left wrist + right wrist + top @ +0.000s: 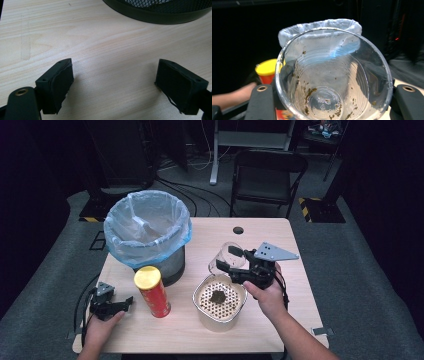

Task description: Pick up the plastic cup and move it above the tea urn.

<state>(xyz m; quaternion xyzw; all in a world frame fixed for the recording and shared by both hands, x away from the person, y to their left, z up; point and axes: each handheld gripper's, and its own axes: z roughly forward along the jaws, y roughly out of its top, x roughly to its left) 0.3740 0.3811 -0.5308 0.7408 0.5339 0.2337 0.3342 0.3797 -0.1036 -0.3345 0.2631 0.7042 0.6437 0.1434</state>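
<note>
Looks like a lab or test studio, not a home: small wooden counter (280,232) alone on grey carpet, black curtains all round, cables on floor (185,187), folding chair (265,177), hazard-striped stand bases (310,202), desk frame legs behind (216,150).

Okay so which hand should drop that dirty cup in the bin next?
Right, probably. The right gripper already holds the cup, raised above the strainer, with the bin just beyond. The left gripper is open, low over the table.
</note>
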